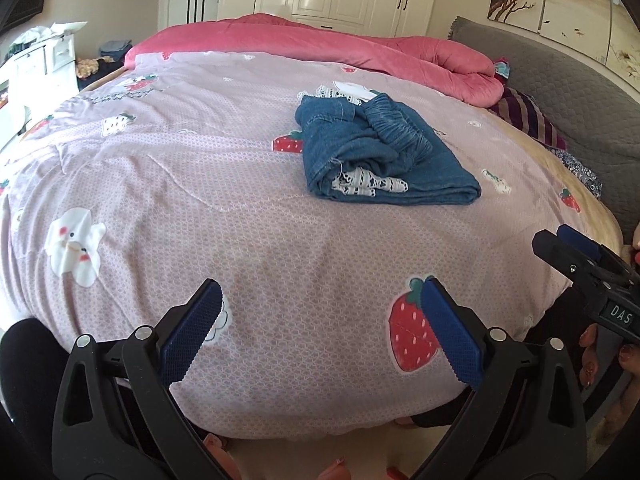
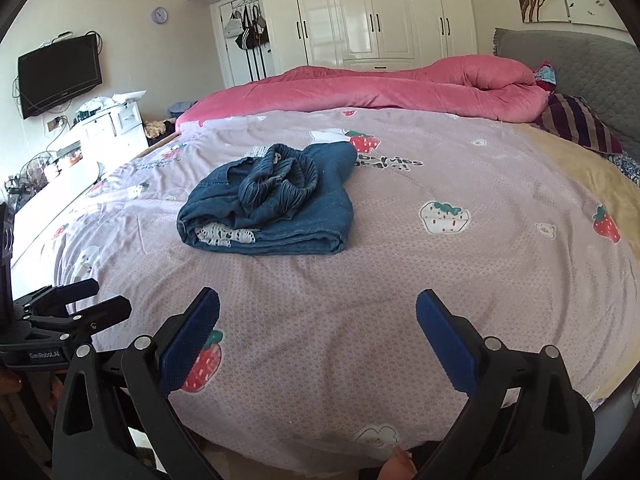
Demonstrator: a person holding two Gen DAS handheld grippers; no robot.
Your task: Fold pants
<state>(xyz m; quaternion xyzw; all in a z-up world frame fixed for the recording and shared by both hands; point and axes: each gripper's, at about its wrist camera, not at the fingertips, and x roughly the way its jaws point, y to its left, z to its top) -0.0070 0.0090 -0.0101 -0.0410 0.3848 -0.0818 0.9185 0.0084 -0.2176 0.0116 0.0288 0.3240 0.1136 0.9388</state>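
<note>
**Apparently done: denim lying folded, both tools backed off**

Now lying mid-bed as a squat bundle: pants [image 1: 380,156] of blue denim, doubled over with the gathered elastic waistband heaped on top and a strip of white lace peeking from the open end nearest the cameras. Sitting on the pink strawberry-print quilt [image 1: 240,240], well short of the rolled pink comforter [image 1: 360,48] pushed toward the far side, probably to keep a flat working patch free. Looking loosely rather than crisply folded; waistband bunching suggests a last tidy could be wanted, though judging the fold as essentially complete.

Hovering near the bed's front edge, well apart from the bundle: left gripper [image 1: 320,332], blue pads spread wide, holding nothing. Likewise the right gripper [image 2: 318,344], jaws gaping, empty, pointing toward the denim from a little to its right. Each tool also showing at the rim of the other's view, side by side. Standing off like this most likely to clear the fabric after release.

Farther out: striped pillow [image 2: 576,124] against the grey headboard [image 2: 580,56], white wardrobe [image 2: 380,12] behind.
</note>
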